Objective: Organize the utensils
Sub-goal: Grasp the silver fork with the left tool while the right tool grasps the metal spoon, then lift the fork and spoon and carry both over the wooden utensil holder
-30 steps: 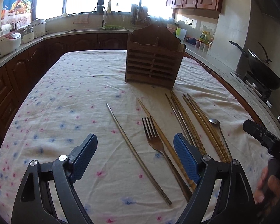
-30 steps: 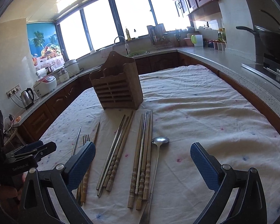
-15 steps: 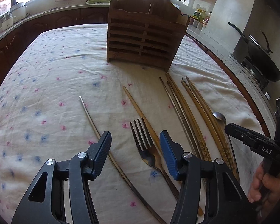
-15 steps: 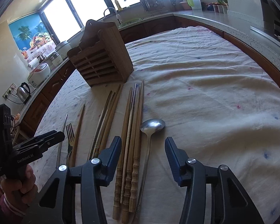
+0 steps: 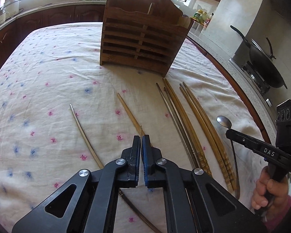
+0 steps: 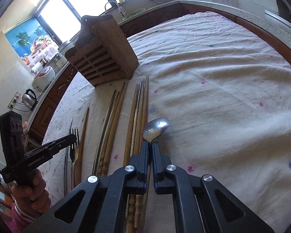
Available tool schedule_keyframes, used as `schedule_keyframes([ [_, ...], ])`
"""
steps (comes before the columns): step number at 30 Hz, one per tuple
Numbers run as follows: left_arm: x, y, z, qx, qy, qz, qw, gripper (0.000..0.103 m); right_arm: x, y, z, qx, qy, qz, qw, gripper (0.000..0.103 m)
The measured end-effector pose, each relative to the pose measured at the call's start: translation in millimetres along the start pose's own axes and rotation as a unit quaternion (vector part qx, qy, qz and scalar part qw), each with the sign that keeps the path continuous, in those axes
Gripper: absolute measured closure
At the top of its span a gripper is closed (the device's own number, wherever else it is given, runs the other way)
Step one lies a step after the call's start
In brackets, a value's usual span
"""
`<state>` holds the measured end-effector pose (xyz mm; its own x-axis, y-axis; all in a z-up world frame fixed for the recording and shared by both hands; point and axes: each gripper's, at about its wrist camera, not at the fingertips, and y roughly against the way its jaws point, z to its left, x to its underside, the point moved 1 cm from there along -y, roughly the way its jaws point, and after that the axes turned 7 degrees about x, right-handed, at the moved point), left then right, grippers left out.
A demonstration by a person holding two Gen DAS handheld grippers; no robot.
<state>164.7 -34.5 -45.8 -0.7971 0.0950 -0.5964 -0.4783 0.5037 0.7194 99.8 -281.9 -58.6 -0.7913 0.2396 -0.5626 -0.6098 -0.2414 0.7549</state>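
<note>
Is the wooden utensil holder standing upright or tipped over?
Upright. The slatted brown wooden utensil holder stands on its base on the flowered tablecloth, open top upward; both views show it so.

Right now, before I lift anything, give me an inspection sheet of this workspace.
Surface: flowered tablecloth, wrinkled, covers the table.
Job's things: wooden holder upright at the far end; fork, spoon, two chopstick bundles, one wooden chopstick and one metal chopstick lie in front of it.
Clutter: nothing seen.
Grippers: left tool shut on the fork; right tool shut on the spoon just behind its bowl.
Cables: nothing seen on the table.
Surroundings: wok on the stove, kettle and rice cooker on the counter.
</note>
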Motion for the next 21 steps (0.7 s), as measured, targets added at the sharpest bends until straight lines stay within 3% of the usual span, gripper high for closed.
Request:
schedule_keyframes([
  [13,-8,51,-6,-0.008,-0.012,-0.064,0.9979,0.101,-20,49,22,-0.017,0.016,-0.071,0.997,0.101],
  [21,-29,84,0,-0.028,-0.012,-0.116,0.9928,0.101,-42,70,40,-0.022,0.029,-0.117,0.992,0.101],
])
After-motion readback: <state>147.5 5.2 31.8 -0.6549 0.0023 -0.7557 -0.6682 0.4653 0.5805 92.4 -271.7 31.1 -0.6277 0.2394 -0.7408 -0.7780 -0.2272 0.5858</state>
